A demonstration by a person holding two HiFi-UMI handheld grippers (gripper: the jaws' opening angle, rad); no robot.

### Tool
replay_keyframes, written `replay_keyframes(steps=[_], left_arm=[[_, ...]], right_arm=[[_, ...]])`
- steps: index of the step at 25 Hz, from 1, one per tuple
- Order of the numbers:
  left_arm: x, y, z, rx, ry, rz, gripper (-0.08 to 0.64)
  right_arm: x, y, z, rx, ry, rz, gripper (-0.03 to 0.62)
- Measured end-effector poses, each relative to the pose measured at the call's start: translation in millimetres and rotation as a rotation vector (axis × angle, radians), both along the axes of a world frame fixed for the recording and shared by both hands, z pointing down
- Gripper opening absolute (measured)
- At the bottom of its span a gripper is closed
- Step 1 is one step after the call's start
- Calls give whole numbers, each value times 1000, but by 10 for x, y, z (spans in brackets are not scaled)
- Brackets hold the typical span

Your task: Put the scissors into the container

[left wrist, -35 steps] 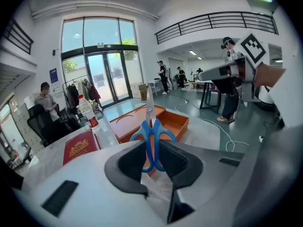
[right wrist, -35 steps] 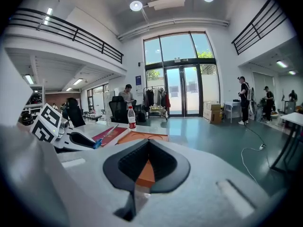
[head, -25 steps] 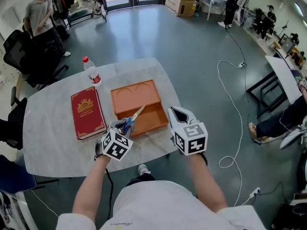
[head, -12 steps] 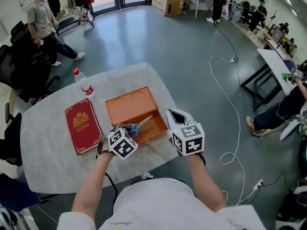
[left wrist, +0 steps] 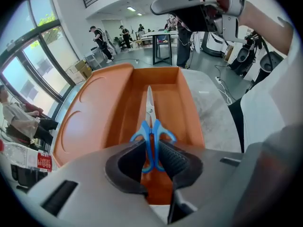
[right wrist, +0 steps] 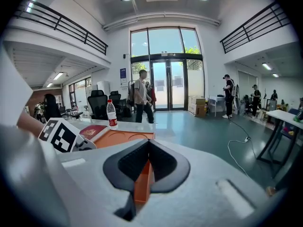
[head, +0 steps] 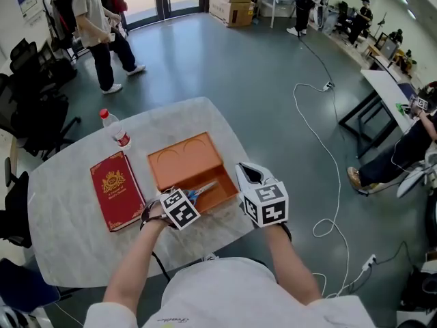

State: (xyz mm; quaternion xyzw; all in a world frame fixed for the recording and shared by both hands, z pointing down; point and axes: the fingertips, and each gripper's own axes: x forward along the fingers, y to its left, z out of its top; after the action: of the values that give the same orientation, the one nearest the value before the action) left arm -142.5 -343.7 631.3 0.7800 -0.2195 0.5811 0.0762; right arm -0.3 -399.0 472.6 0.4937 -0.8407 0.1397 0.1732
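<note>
My left gripper (left wrist: 152, 151) is clamped on the blue handles of the scissors (left wrist: 149, 109). Their closed blades point along the deeper trough of the orange container (head: 179, 161), low over its floor; I can't tell whether they touch it. My right gripper (head: 248, 172) is pinched together with nothing in it, just beside the container's right wall. A red book (head: 116, 191) lies left of the container on the table (head: 68, 244).

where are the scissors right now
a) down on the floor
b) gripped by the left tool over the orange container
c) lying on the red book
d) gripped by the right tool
B: the left gripper view shows the left tool shut on the blue handles of the scissors, blades pointing out over the open orange container.
</note>
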Motion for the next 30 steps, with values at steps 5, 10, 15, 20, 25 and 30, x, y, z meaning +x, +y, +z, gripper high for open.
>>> replay_keyframes(steps=[5,10,15,20,25,30], left_arm=[[-3,8,54,-29,-44,27,80],[-15,1,80,-33,-68,32,80],[-16,5,94,-29,-66,35,83],[-1,30,68,-26,-54,26,83],[-22,63,20,-21,-33,3,120],[-62,32,-73,9,-13,-31,126]], right_arm=[[-3,17,29,-8,1,5,5],[-14,26,54,-14,3,7,5],[-7,43,79,-17,4,12,5],[-3,74,72,-18,7,8,5],[-13,134,62,-21,12,0,5],[-25,196,51,-18,12,-16,5]])
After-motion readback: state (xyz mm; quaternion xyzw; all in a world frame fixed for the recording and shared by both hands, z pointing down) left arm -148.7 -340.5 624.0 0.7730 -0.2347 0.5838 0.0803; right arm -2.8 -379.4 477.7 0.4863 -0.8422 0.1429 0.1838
